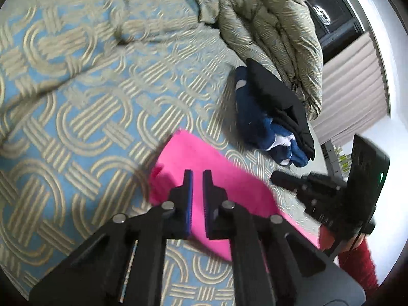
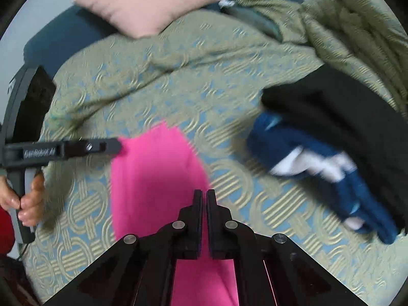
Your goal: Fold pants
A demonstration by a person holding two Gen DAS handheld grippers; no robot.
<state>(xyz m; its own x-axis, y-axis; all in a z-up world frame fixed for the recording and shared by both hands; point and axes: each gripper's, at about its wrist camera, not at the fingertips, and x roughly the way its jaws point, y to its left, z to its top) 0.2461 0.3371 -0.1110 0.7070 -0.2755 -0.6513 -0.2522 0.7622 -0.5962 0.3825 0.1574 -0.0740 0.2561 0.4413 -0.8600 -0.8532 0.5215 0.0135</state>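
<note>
Bright pink pants [image 1: 229,178] [image 2: 153,173] lie folded into a narrow strip on the patterned bedspread [image 1: 89,127]. My left gripper [image 1: 197,176] hovers over them, its blue-padded fingers nearly together, and only the cloth below shows through the thin gap. From the right wrist view its tip [image 2: 118,145] sits at the strip's far left corner; whether it touches the cloth is blurred. My right gripper [image 2: 204,193] is shut just above the near end of the pants with nothing between its fingers. Its tip [image 1: 275,177] shows in the left wrist view beside the strip's right edge.
A pile of folded clothes, black [image 2: 344,112] over dark blue and white [image 2: 306,158], lies right of the pants. A bunched quilt [image 2: 357,25] is heaped behind it. A pink pillow [image 2: 148,2] rests at the bed's head. A hand [image 2: 28,204] grips the left handle.
</note>
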